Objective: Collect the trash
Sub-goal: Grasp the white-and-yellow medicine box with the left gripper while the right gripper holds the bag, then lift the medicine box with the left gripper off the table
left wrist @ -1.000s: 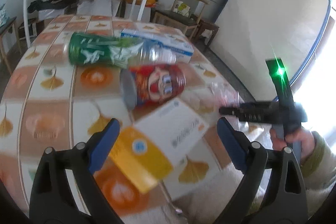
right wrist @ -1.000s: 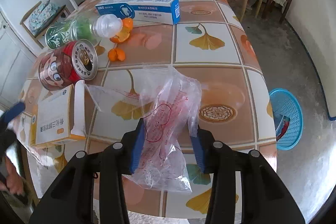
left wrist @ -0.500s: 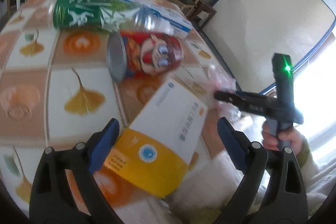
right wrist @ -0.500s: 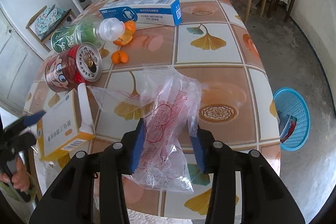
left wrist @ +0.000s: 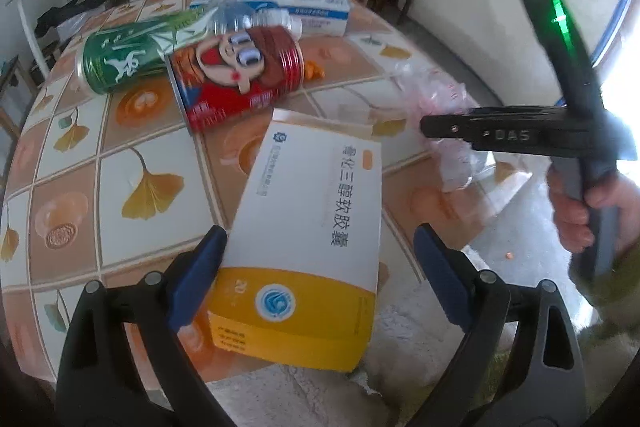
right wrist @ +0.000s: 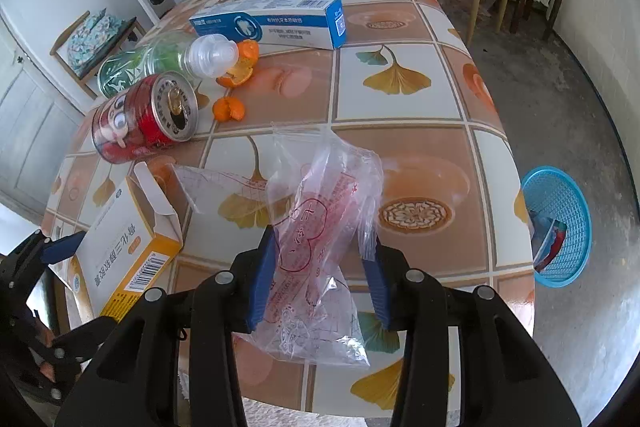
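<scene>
Both tools are at the near edge of the worktop (right wrist: 400, 27), which has a cloth with yellow leaf prints. On the left, the left tool (left wrist: 320, 275) stands wide, with its two blue pads on either side of a white and yellow medicine box (left wrist: 308, 239). The left pad is just beside the box; whether it touches cannot be told, and the right pad is clearly apart from it. The box lies at the worktop's near edge with its end flap open.

On the right, the right tool (right wrist: 320, 277) is narrowed on a crumpled clear plastic bag (right wrist: 324, 211) with red print. The bag stands up between the pads and also hangs below them, over the worktop.

Behind the box a red can (right wrist: 144, 119) lies on its side. Just behind the can lies a green bottle (right wrist: 160, 61) with a clear cap. Near the cap are pieces of orange peel (right wrist: 236, 71). A blue and white toothpaste box (right wrist: 272, 21) lies further back. On the floor, to the right of the worktop, stands a blue basket (right wrist: 560, 223) with something in it.
</scene>
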Demonstrator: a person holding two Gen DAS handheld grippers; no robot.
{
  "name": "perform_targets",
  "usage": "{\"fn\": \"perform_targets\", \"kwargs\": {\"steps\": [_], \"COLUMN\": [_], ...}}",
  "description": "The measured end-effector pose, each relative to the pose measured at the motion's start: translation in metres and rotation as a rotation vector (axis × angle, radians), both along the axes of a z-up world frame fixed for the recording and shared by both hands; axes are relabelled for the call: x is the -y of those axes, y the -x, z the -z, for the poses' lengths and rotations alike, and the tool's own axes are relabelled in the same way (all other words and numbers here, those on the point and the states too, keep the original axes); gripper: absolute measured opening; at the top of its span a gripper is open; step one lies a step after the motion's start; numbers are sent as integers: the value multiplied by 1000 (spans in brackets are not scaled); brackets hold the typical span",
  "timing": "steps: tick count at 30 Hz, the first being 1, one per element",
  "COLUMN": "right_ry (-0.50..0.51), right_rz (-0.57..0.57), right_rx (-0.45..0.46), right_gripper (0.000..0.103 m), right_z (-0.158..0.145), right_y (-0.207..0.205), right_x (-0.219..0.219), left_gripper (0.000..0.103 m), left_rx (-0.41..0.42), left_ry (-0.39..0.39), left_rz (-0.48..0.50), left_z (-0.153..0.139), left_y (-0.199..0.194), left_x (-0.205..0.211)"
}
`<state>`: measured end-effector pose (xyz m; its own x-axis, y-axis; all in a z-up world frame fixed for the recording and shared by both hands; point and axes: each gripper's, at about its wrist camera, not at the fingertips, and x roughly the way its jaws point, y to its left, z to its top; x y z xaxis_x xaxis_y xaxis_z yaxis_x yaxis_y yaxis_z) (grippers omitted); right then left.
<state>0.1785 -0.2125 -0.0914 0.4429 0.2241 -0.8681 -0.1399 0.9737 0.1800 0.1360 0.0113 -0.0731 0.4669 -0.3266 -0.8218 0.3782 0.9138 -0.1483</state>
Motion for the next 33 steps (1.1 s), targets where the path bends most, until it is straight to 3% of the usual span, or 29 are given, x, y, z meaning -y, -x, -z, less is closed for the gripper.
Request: {"fn": "perform_targets", "kwargs": {"steps": [6,25,26,33], "right_ry": [29,27,27,9], "right_rz": [-9,26,28,53], "right_rx": [-3,-4,-3,-11], "right_gripper": [41,24,15,15], "right_z": [-1,-14,-16,-19], "right_y": [-1,-2,-1,0], "right_x": [-4,-2,-2,7], "left_gripper": [70,68,68,68], "left_rx": [3,26,28,46], "left_ry": [-37,39,43,65], "left_rz": [-36,-77,-77,-90], "left_z": [3,-3,-3,-10], "left_y": [4,26,27,31], "left_x": [6,9,8,2]}}
